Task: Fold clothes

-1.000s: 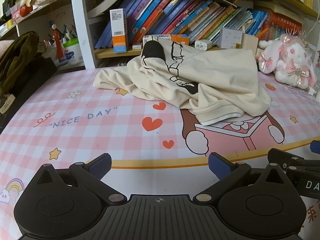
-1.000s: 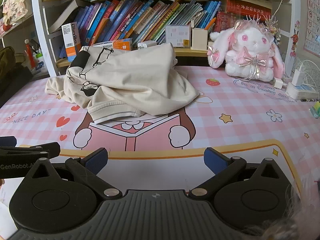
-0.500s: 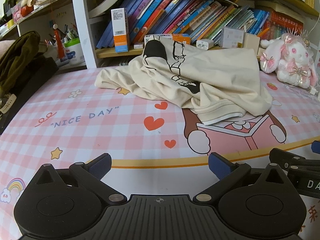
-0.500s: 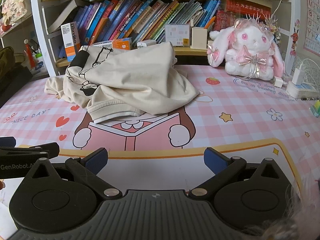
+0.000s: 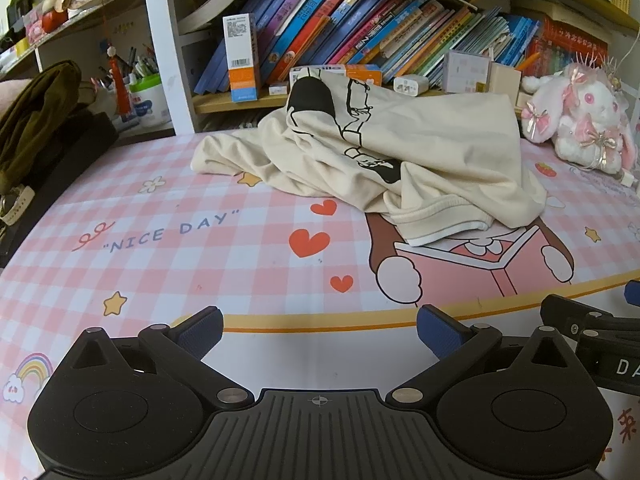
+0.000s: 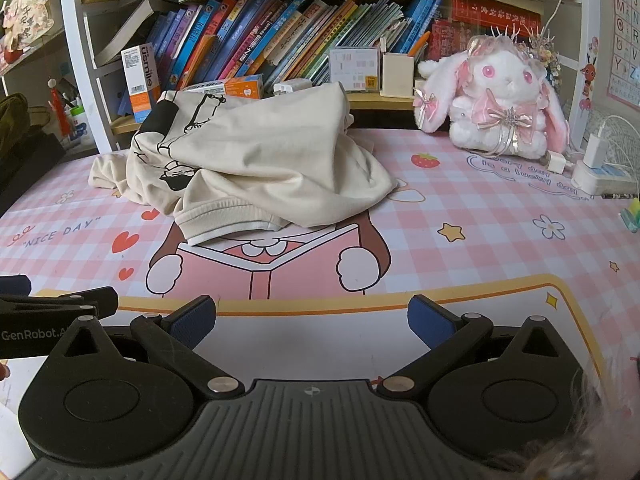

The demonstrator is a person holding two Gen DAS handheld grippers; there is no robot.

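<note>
Left-wrist view showed the crumpled cream shirt (image 5: 400, 160) lying ahead and to the right of the left gripper (image 5: 320, 330), its long axis running across the desk mat (image 5: 168, 264); the right gripper (image 6: 312, 316) faced it more squarely (both grippers spread wide and empty, well short of the cloth).

1. A pink checked mat (image 5: 168, 264), printed "NICE DAY", hearts and stars, is spread over the bench.
2. A row of leaning books (image 6: 256, 40) is held on the shelf (image 6: 380, 101) behind the bench.
3. A white and orange carton (image 5: 241, 58) is stood upright at the left end of the books.
4. A white plush rabbit (image 6: 496, 100) with pink bows is seated at the right rear of the bench.
5. A white charger and power strip (image 6: 600, 168) are noted just beside the rabbit.
6. A pen cup (image 5: 146, 94) and dark olive fabric (image 5: 36, 116) are seen at far left.
</note>
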